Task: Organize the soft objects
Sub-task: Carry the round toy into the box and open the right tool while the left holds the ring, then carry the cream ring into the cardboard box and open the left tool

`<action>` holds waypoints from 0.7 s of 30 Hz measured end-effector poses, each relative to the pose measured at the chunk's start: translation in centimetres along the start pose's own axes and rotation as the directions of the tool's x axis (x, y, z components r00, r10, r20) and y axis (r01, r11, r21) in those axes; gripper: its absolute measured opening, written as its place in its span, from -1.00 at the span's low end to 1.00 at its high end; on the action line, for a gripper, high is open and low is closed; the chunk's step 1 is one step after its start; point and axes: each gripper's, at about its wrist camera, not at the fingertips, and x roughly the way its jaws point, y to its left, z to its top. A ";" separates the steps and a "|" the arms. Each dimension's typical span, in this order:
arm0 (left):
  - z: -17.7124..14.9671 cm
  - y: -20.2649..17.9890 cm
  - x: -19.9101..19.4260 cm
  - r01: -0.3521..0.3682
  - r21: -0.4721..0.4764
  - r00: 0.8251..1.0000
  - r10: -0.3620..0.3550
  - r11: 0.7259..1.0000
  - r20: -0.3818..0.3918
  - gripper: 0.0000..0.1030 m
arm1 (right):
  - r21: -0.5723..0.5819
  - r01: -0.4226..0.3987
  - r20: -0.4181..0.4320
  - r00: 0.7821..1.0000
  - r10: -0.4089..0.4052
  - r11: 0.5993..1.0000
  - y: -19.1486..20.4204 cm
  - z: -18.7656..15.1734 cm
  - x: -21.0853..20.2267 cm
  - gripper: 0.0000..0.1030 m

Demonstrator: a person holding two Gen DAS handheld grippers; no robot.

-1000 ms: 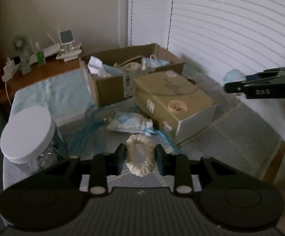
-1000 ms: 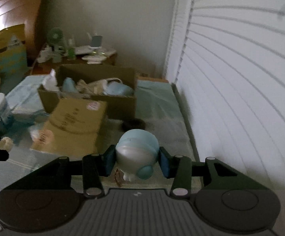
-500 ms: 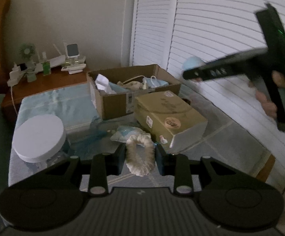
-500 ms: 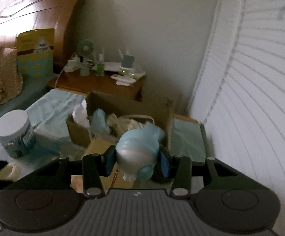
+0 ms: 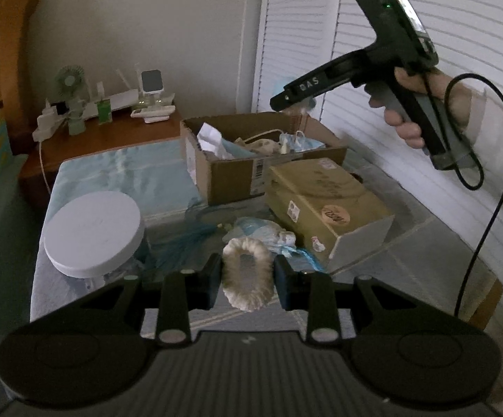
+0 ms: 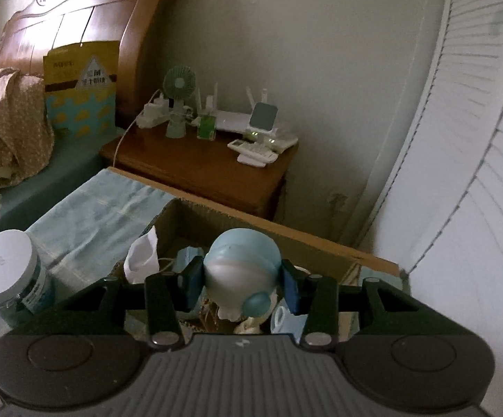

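Open cardboard box (image 5: pixel 251 160): sat on the cloth-covered table (image 5: pixel 119 170), part full of soft items, with free room near its right wall.
Closed box (image 5: pixel 324 205): lay just in front, hemming in the approach.
Right gripper (image 6: pixel 241 286): jaws closed on a pale blue plush toy (image 6: pixel 241 271), poised above the open box (seemingly over its middle; the dim view blurred this).
Left gripper (image 5: pixel 248 279): jaws pinched a fluffy cream scrunchie (image 5: pixel 248 281), low over the table.
Advice: the toy probably wanted lowering below the rim before release, clear of the walls.
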 end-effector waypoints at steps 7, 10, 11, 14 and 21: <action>0.4 0.1 0.5 -0.011 0.009 1.000 0.011 1.000 -0.007 -0.40 | 0.038 -0.021 0.018 1.000 0.020 0.999 -0.5 -0.9 0.1 0.59; 0.7 0.0 0.7 -0.005 0.021 1.000 0.005 1.000 -0.007 -0.40 | 0.080 -0.032 0.028 0.999 0.030 0.996 -0.9 -1.6 -0.8 0.86; 0.9 -0.1 0.7 -0.004 0.026 1.000 0.004 1.000 -0.007 -0.40 | 0.089 -0.034 0.036 0.999 0.031 0.995 -0.9 -1.9 -1.2 0.92; 1.5 -0.1 0.8 0.009 0.040 1.000 -0.009 0.999 -0.008 -0.40 | 0.105 -0.023 0.039 0.999 0.019 0.994 -0.7 -2.7 -2.6 1.00; 3.8 0.0 1.8 0.033 0.071 0.999 -0.031 0.997 -0.023 -0.40 | 0.128 0.046 0.012 0.999 -0.048 0.991 0.4 -5.3 -5.8 1.00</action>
